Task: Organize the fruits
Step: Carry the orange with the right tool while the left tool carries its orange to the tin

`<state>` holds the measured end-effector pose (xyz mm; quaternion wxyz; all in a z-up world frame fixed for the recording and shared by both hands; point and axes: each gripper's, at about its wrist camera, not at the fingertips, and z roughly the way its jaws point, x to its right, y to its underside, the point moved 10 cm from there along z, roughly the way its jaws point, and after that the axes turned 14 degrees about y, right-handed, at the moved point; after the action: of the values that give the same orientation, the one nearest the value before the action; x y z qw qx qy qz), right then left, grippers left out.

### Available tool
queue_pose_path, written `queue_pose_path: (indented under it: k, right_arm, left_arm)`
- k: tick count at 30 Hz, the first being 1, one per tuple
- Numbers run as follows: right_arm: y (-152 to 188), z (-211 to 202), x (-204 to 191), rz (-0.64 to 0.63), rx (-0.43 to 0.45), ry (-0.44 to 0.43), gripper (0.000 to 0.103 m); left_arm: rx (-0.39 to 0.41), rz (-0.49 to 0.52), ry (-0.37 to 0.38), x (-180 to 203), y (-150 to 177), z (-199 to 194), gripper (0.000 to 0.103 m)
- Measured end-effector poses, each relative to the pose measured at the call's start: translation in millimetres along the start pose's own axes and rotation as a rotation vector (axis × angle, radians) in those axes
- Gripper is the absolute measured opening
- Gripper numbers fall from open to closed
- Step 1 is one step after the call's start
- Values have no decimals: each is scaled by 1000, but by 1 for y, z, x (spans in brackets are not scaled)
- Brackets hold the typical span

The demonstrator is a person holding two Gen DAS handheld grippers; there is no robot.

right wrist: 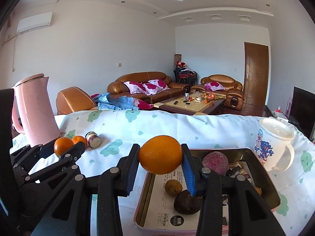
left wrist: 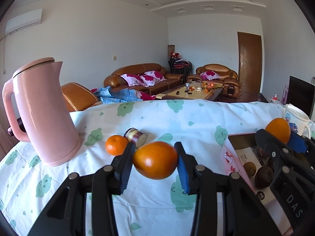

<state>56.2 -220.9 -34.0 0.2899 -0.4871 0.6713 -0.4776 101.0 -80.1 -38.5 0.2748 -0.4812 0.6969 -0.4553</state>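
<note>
the table (right wrist: pixel 177 125) under its printed cloth runs out of frame at both side edges. the pink kettle (left wrist: pixel 45 114) stands near its left edge. the pink box (right wrist: pixel 196 212) near the right edge is partly hidden by the right gripper (right wrist: pixel 160 155), which pinches an orange (right wrist: pixel 160 154) over the box's rim. the left gripper (left wrist: pixel 155 160) pinches a second orange (left wrist: pixel 155 160) above the cloth. a loose mandarin (left wrist: pixel 116 144) lies beside a toppled jar (left wrist: pixel 135 135). the dark fruits (right wrist: pixel 187 201) in the box are hard to identify.
</note>
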Motion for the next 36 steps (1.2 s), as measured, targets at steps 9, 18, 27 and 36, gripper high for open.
queue_pose_path:
  k: [9, 18, 27, 36]
  right_arm:
    - [5, -11, 18, -24, 15, 3, 43]
    - [3, -16, 53, -1, 28, 22, 43]
    - [-2, -11, 113, 77, 34, 94, 43]
    - [-1, 3, 168, 128, 15, 172, 43]
  left_arm:
    - [2, -11, 17, 8, 5, -6, 43]
    - [-10, -10, 44, 28, 9, -8, 43]
    - [20, -12, 98, 55, -2, -10, 43]
    - [4, 11, 207, 102, -10, 6, 43]
